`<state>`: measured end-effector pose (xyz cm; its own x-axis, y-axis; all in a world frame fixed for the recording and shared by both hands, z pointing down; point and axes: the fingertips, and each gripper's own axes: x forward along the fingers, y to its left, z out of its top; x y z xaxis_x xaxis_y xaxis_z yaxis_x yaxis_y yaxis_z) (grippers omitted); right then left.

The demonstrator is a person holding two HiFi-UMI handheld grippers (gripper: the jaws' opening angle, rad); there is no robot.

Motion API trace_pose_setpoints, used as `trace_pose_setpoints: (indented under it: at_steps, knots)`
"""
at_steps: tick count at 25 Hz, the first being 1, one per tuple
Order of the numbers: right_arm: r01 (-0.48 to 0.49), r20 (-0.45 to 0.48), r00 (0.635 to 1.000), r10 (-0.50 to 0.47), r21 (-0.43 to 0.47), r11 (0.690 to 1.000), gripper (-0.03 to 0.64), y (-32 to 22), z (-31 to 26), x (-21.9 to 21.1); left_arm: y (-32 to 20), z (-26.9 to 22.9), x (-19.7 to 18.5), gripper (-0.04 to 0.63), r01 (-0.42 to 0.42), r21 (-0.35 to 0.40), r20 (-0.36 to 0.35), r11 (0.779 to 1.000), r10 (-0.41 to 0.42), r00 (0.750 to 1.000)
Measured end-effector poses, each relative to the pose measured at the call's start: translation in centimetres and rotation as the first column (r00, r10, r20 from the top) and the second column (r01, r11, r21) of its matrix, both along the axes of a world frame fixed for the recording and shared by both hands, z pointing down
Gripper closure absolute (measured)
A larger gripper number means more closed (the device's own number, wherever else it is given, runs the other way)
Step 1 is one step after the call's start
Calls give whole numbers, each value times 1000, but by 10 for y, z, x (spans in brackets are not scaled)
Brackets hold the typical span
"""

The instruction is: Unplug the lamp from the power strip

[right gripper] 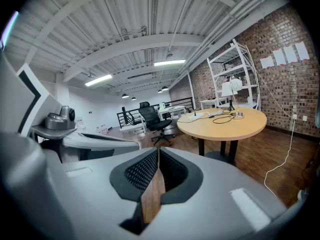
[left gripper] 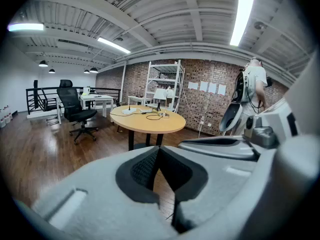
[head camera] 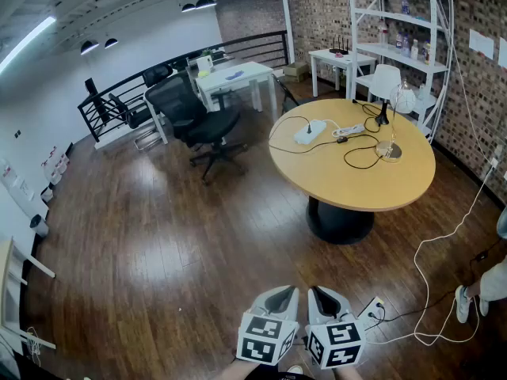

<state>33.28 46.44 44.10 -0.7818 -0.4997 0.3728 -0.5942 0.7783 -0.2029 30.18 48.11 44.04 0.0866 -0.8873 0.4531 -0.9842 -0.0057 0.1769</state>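
Holding the left gripper [head camera: 279, 295] and the right gripper [head camera: 325, 295] low and side by side, you face a dark wooden floor [head camera: 158, 244], well apart from the task's things. The left gripper's fingers are closed together with nothing between them. The right gripper's fingers are likewise pressed shut and empty.

Ahead and to your right is a round light-wood bench [head camera: 356, 184] on a black pedestal. On its far side a table lamp with a white shade [head camera: 386, 80] stands upright, near a long white power strip [head camera: 348, 131]. Thin black cords [head camera: 360, 158] loop across the bench top by them; whether the lamp's plug sits in the strip is too small to tell.

A black office chair [head camera: 194, 113] stands left of the bench. A white metal shelf unit [head camera: 400, 22] stands behind it against a brick wall [head camera: 475, 6]. A thin white cable [head camera: 444, 236] trails over the floor at the right.
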Motion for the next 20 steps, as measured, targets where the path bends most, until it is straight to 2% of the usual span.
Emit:
trace_pose_setpoints:
  at_steps: [6,14,20]
  knots:
    - [8,-31,999,-8,3,1000,603,-46,13,-47,-49,15,-43,595,-13,-10,-9,1000,13,1000]
    - [-13,-63,998,11,-29,999,602,-130,18,-146,-131,22,-131,595,-63,-21,-40,998,62,997]
    - [-41,-73,997,39,-26,999,617,-177,13,-215,-176,16,-194,595,-97,-8,-22,995,97,995]
